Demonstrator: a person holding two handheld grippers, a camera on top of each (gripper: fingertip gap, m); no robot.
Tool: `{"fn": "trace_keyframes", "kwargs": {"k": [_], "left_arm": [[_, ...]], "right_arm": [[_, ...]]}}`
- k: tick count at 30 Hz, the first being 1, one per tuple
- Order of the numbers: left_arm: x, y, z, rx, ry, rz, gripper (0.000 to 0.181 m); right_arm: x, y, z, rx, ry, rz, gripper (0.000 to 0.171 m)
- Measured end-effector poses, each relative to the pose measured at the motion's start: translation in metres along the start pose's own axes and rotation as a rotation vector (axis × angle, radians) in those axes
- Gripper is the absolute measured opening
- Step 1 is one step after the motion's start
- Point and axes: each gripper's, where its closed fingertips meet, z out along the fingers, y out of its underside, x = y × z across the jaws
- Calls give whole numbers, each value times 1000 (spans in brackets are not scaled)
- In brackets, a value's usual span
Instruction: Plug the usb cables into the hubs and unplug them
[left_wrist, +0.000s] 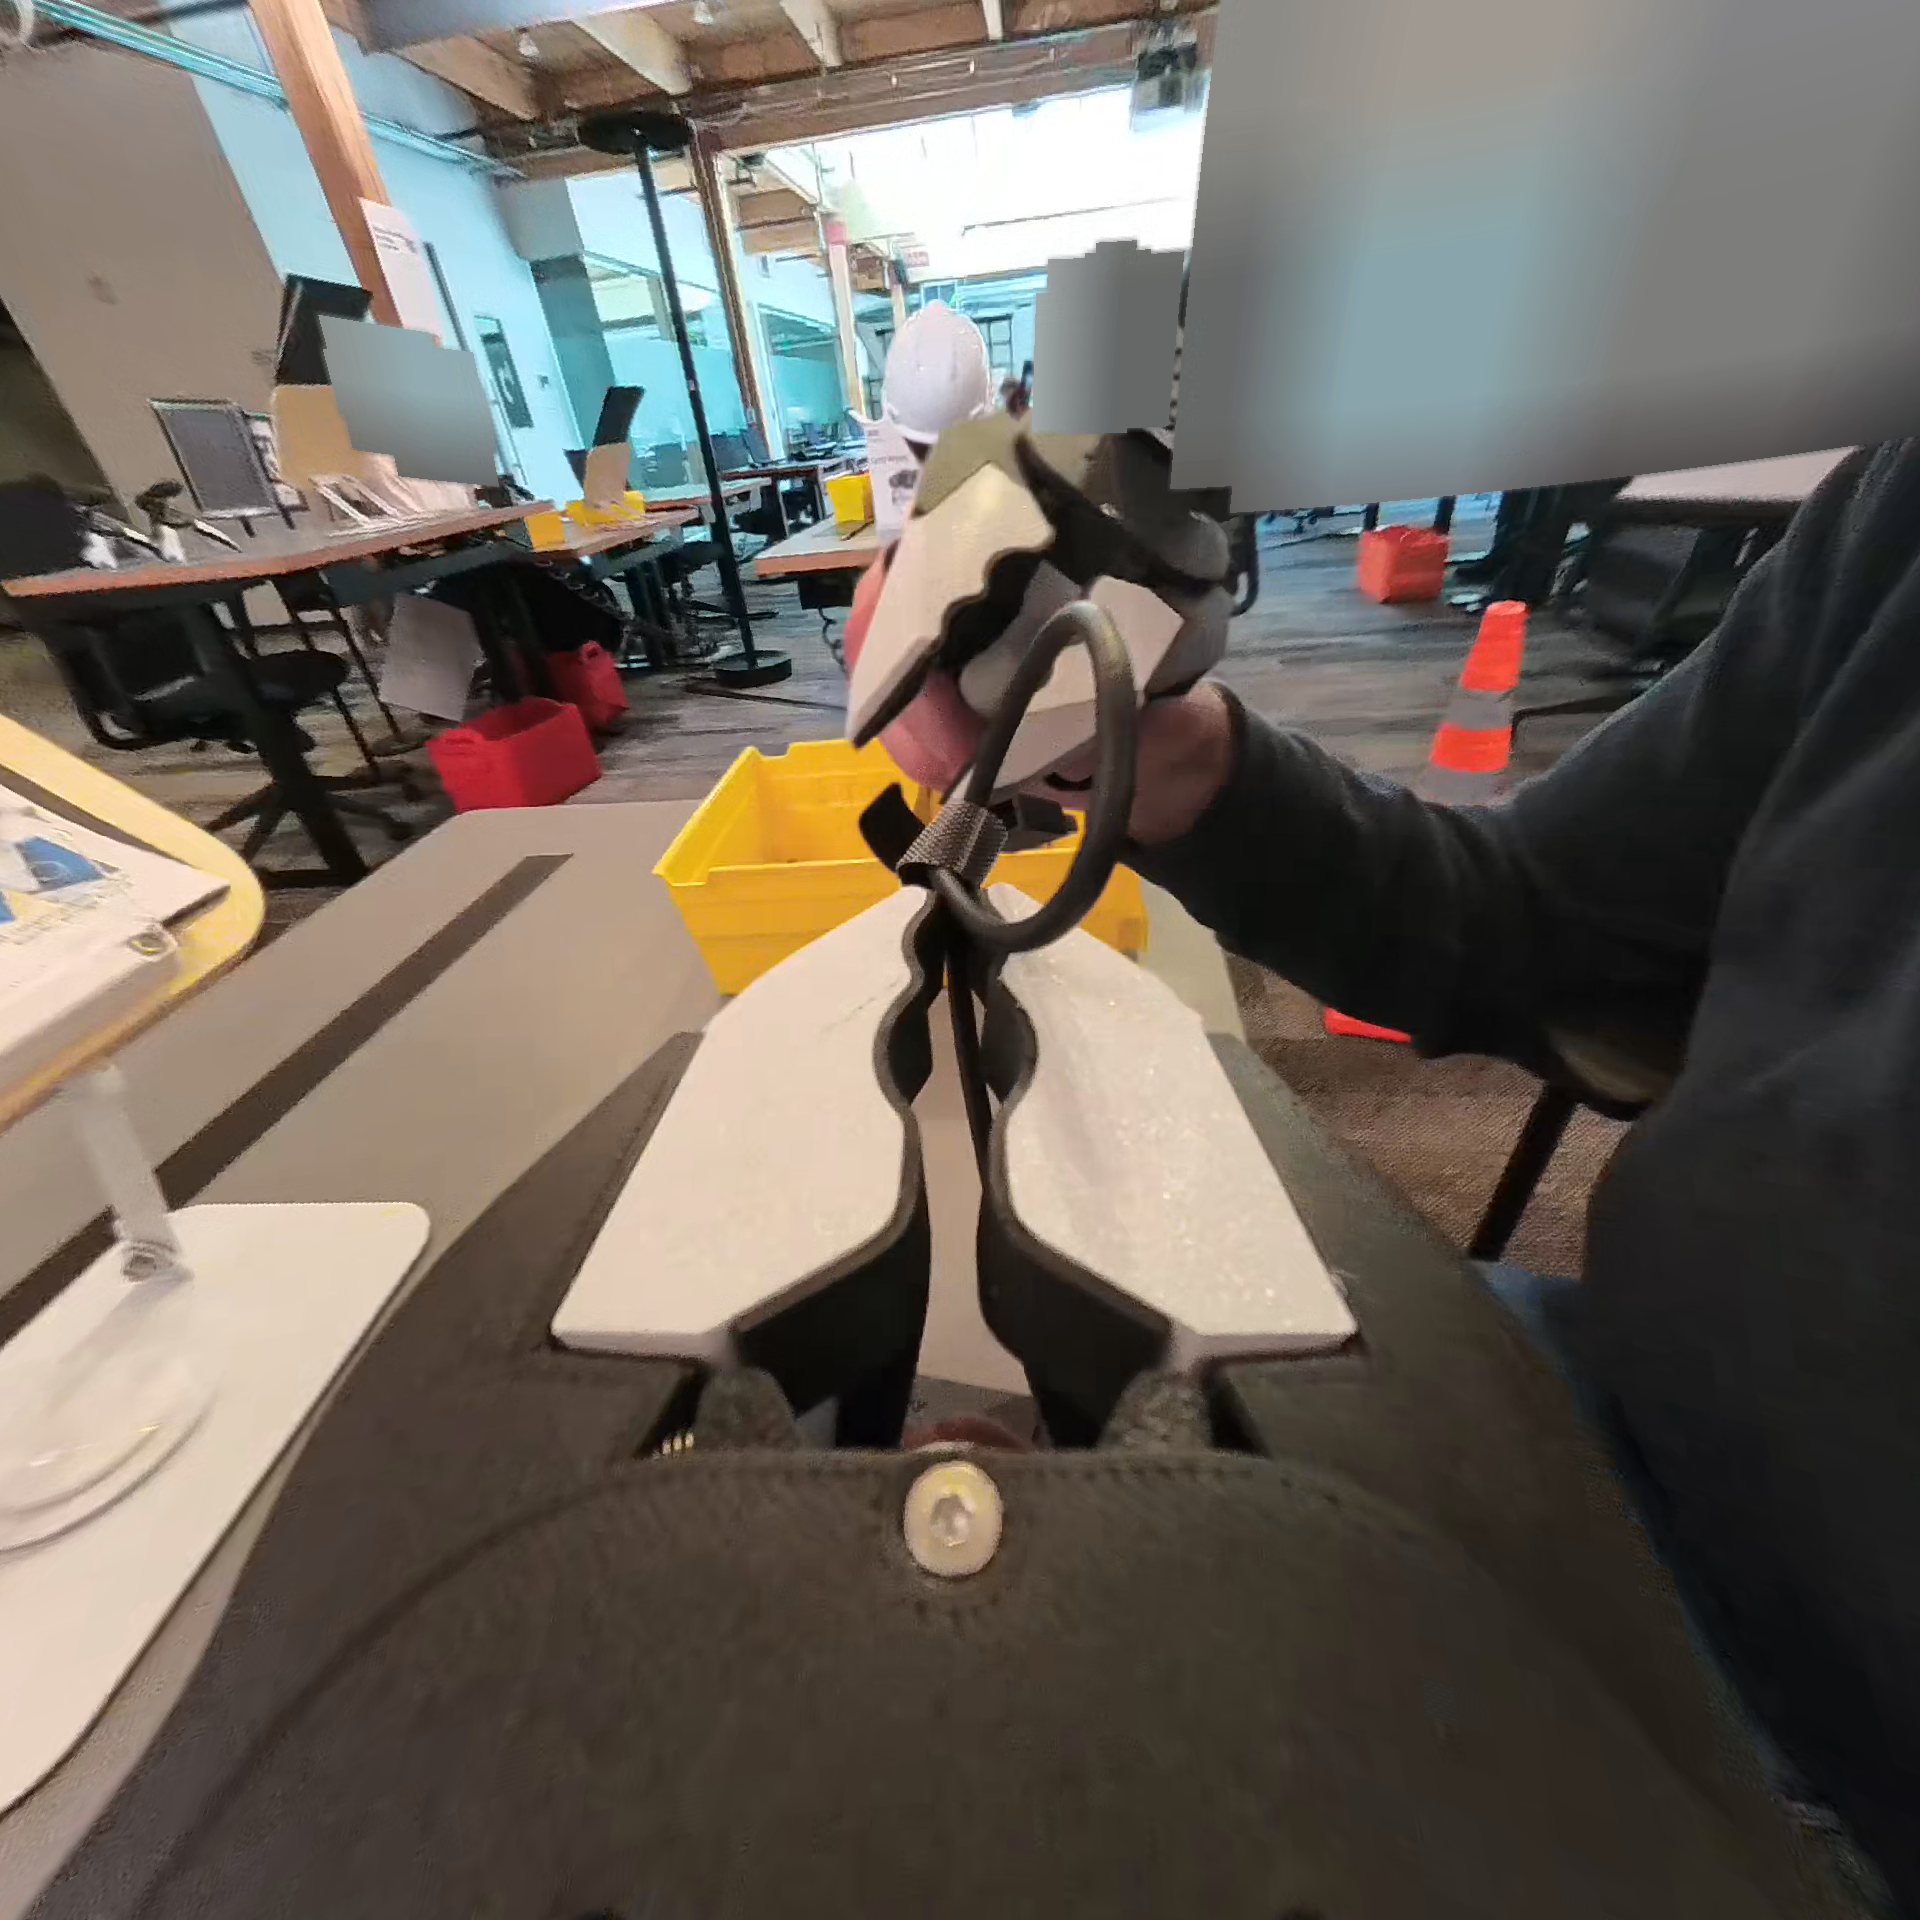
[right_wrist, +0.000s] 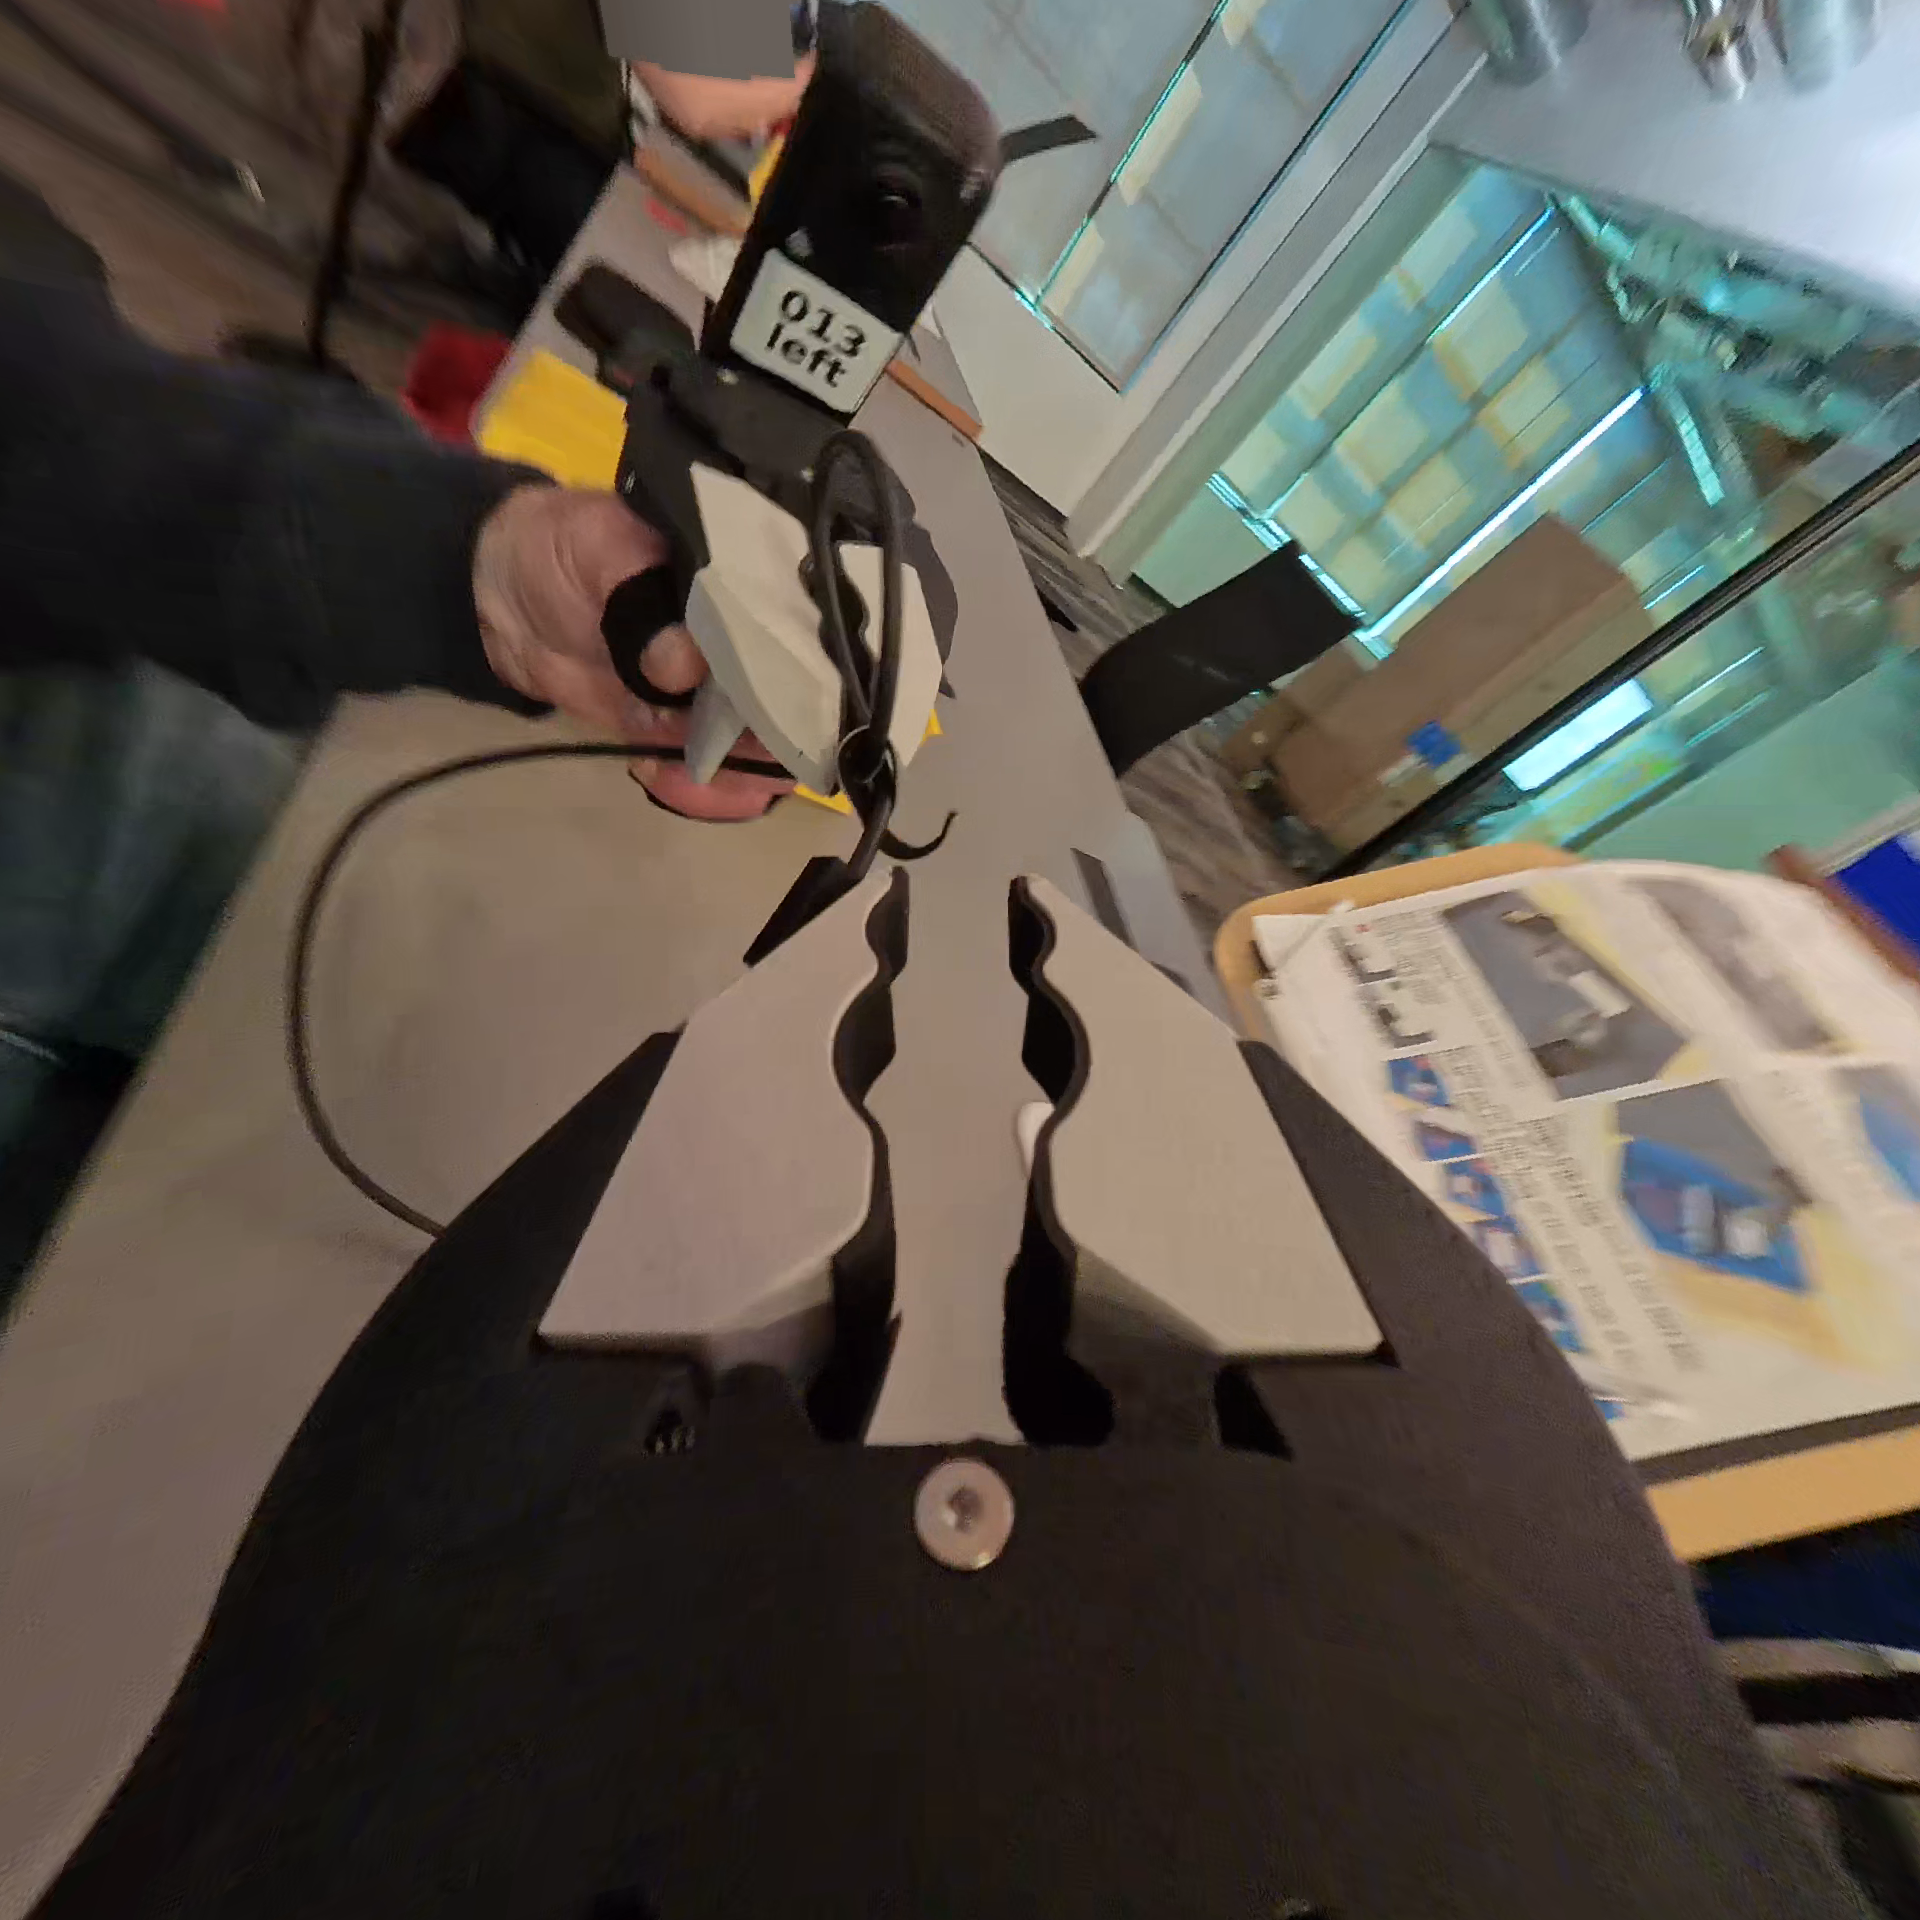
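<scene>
Left wrist view shows the left gripper (left_wrist: 951, 925) pinching a black usb cable (left_wrist: 1049, 769) at its fingertips, the cable looping up toward twelve o'clock past a black hook-and-loop strap (left_wrist: 951, 836), with the right gripper (left_wrist: 904, 686) just beyond at twelve o'clock, held in a hand (left_wrist: 1179, 764) over a yellow bin (left_wrist: 769, 883) on the grey table (left_wrist: 416, 997). In the right wrist view the right gripper (right_wrist: 956, 883) stands spread and empty, while at twelve o'clock the left gripper (right_wrist: 821, 769) grips the cable (right_wrist: 312, 935), which curves off toward nine o'clock above the table (right_wrist: 499, 956); printed sheets (right_wrist: 1621, 1122) lie at three o'clock.
</scene>
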Motion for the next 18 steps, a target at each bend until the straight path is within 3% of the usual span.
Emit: {"fn": "trace_keyframes", "kwargs": {"k": [4,10,14,18], "left_arm": [[5,-3,-4,40,118,-137,4],[22,1,-16,74,401,-388,4],[29,11,-15,121,503,-477,4],[35,15,-13,98,540,-491,4]], "right_arm": [[-3,-1,-6,-124,5,-270,20],[-28,-4,7,-266,-84,-605,46],[-49,3,20,-296,-167,-687,41],[-56,1,23,-265,-172,-681,23]]}}
